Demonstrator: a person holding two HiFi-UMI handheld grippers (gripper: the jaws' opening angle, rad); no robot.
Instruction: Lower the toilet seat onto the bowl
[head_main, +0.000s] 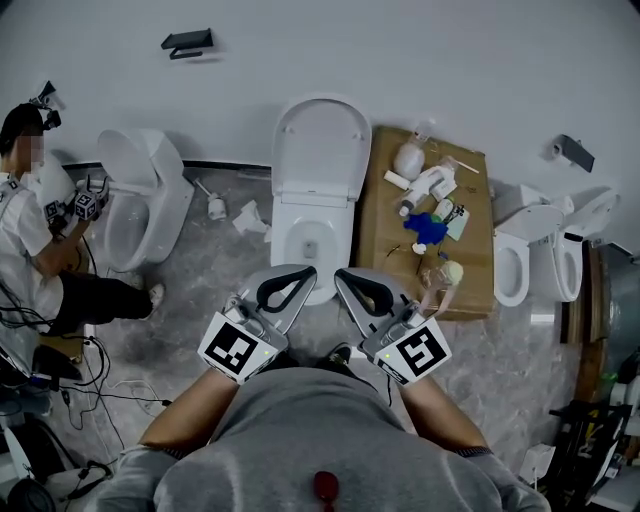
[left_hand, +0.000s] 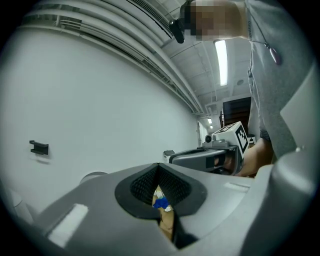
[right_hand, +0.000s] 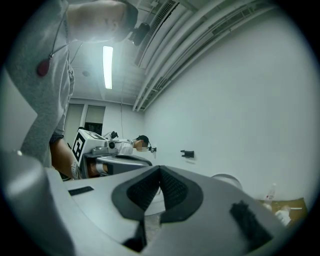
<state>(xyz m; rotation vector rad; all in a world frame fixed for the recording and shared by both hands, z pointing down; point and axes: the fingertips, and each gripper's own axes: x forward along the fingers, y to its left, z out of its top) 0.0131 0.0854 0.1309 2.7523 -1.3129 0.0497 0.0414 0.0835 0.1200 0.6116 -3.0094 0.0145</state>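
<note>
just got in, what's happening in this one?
A person stands before the bowl with a gripper in each hand. The left gripper and right gripper are both shut and empty, hovering just short of it. The toilet seat stands upright against the wall, not yet lowered.

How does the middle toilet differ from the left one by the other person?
The left gripper and right gripper, both shut and empty, hover before the middle toilet. A second person is beside the left toilet. A cardboard sheet with bottles lies beside the middle toilet, but not beside the left toilet. Both toilets are white, with lids up, and stand against the wall.
</note>
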